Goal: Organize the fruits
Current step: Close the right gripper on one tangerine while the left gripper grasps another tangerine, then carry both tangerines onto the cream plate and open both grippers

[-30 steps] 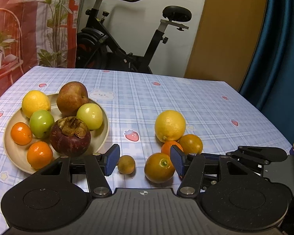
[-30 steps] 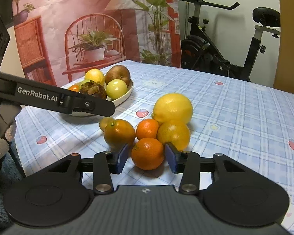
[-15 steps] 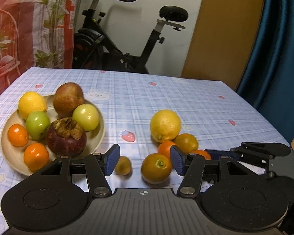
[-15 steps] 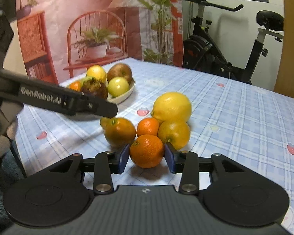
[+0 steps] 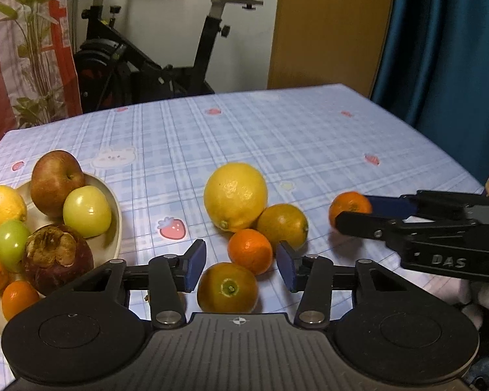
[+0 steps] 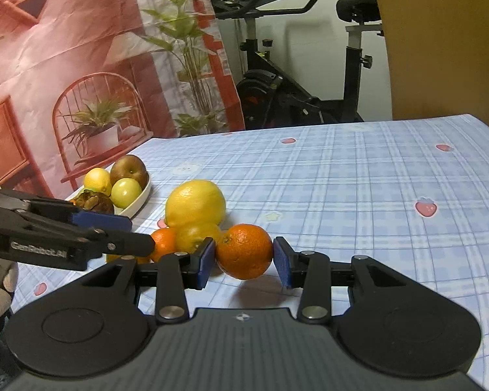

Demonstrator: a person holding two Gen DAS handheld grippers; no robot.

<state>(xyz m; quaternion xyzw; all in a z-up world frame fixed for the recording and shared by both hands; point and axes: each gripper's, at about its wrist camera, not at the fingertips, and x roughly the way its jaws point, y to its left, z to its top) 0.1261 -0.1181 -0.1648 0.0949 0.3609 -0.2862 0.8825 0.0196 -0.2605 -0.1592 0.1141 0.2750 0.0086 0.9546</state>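
Spread over the table is a blue checked cloth (image 5: 277,137), with an exercise bike (image 6: 293,91) behind it. An orange mandarin (image 6: 244,251) is clamped between the blue pads of the right gripper (image 6: 244,262) and is held just above the cloth. The jaws of the left gripper (image 5: 241,265) are closing around a greenish orange (image 5: 227,288), with gaps left at both pads. Just beyond it a small mandarin (image 5: 250,251), a yellow-green citrus (image 5: 283,224) and a large lemon (image 5: 234,195) are clustered. A cream plate (image 5: 114,208) heaped with fruit lies at the left.

Home room, exercise bike (image 5: 166,49) by the wall, blue curtain (image 5: 440,49), checked tablecloth (image 6: 342,179), printed plant backdrop (image 6: 81,65)
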